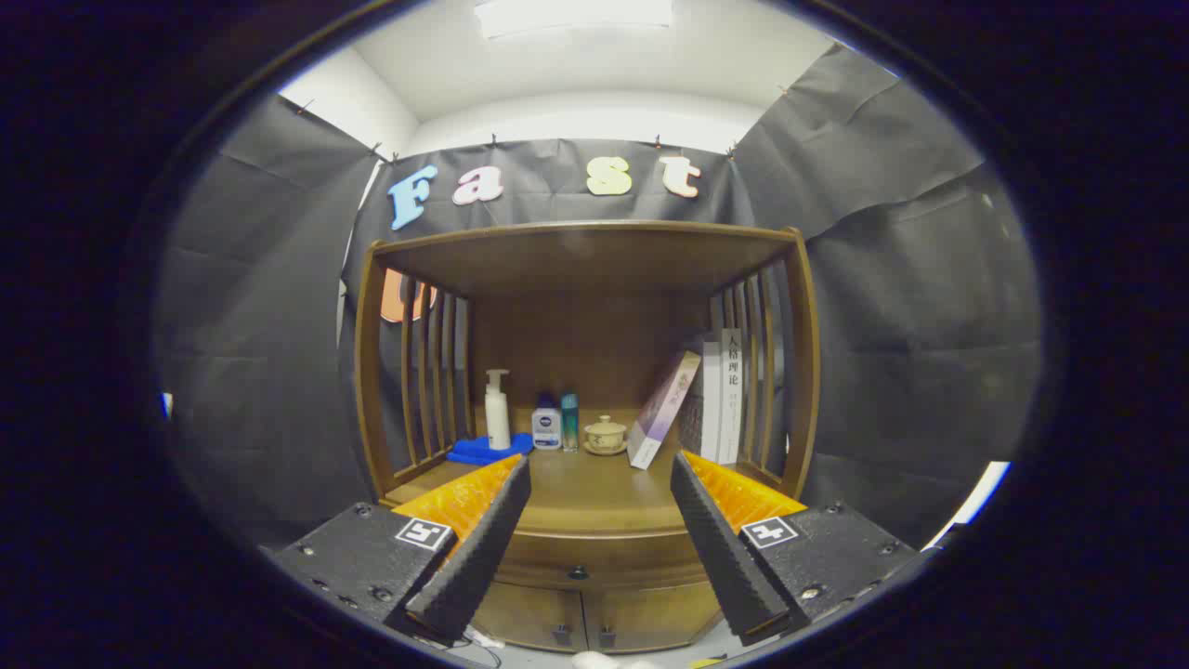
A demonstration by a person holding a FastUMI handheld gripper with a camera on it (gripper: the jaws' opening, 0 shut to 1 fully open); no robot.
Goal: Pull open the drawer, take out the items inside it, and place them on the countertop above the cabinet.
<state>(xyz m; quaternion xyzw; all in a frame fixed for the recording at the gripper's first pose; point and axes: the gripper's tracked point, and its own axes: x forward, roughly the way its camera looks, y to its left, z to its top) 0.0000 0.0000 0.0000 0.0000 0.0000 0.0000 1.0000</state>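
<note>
A wooden cabinet with slatted sides stands ahead of me. Its drawer sits shut under the countertop, with a small dark knob at its middle. My gripper is open, its two fingers spread wide with nothing between them. The fingers frame the countertop's front edge and the drawer knob, which lies some way beyond them. What is inside the drawer is hidden.
At the back of the countertop stand a white pump bottle, a folded blue cloth, two small bottles, a lidded cup, and leaning books. Two lower doors sit under the drawer.
</note>
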